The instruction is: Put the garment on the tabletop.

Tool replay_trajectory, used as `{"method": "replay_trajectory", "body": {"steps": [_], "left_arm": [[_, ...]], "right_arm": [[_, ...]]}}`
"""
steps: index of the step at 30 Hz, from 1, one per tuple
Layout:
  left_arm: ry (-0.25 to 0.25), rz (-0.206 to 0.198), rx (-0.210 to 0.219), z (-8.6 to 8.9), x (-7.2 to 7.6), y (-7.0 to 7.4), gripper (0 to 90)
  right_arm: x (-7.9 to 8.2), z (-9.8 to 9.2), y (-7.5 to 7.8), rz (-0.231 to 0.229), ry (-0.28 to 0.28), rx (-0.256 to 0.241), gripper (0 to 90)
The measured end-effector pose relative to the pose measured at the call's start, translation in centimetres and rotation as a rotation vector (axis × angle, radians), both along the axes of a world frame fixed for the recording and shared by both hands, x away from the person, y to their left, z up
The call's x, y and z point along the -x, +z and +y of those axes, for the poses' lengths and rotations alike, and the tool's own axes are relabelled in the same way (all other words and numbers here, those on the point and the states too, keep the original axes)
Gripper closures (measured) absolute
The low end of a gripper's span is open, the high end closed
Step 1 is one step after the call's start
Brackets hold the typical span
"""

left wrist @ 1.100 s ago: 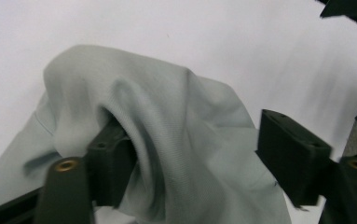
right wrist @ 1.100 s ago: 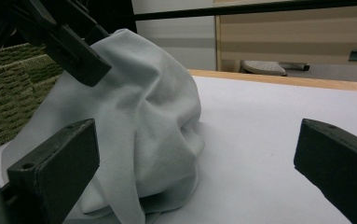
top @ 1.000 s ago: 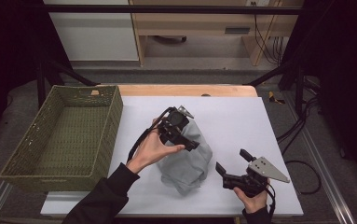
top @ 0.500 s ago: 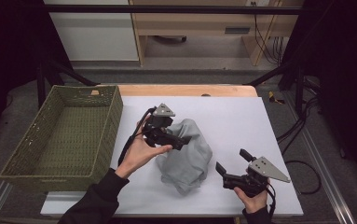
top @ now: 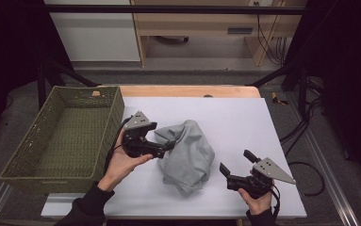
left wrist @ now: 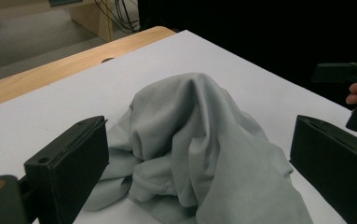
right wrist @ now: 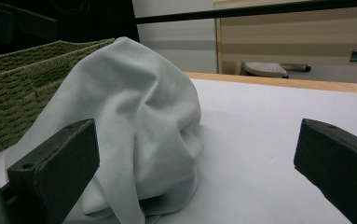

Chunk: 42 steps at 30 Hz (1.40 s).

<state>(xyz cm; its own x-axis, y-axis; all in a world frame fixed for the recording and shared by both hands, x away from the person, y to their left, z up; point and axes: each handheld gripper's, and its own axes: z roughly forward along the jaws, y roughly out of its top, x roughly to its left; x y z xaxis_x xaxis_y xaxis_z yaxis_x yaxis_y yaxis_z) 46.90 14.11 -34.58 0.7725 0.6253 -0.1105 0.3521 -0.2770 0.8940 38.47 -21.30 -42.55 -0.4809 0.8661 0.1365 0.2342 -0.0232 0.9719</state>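
A crumpled grey cloth (top: 187, 155) sits heaped at the centre of the white bench (top: 244, 117). The left tongs (top: 166, 147), released, hover at its nine o'clock edge. The right tongs (top: 237, 162), also released, wait apart at four o'clock. A wicker basket (top: 27, 155) stands at nine o'clock.

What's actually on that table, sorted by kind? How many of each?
Grey cloth: 1
Green woven basket: 1
Hand-held grippers: 2, the left gripper and the right gripper, both with jaws open
Total: 4
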Motion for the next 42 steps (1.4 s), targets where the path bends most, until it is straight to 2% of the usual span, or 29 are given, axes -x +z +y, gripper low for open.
{"method": "replay_trajectory", "body": {"steps": [3,11,14,16,28,31,42], "left_arm": [[0.022,-0.011,0.039,1.8,0.9,-0.7,3.9],[0.062,-0.029,0.044,4.5,2.7,-2.1,3.5],[0.064,-0.031,0.038,4.9,3.2,-2.3,3.3],[0.07,-0.046,0.046,5.3,3.6,-2.6,3.2],[0.125,-0.046,0.089,8.2,5.6,-3.9,2.8],[0.121,-0.044,0.079,8.3,5.8,-4.0,2.5],[0.165,-0.044,0.087,9.7,6.1,-4.5,2.5]], "right_arm": [[0.0,-0.1,0.0,-0.003,0.003,0.002,0.2],[0.0,-0.1,0.1,0.002,0.006,0.003,0.2],[0.0,-0.1,0.1,0.002,0.007,0.006,0.2],[0.0,-0.1,0.1,0.0,0.008,0.001,0.3],[0.1,-0.5,0.1,0.009,0.004,0.003,0.3],[0.1,-0.5,0.1,0.009,0.005,0.003,0.2],[0.0,-0.8,0.0,0.011,0.011,0.003,0.3]]}}
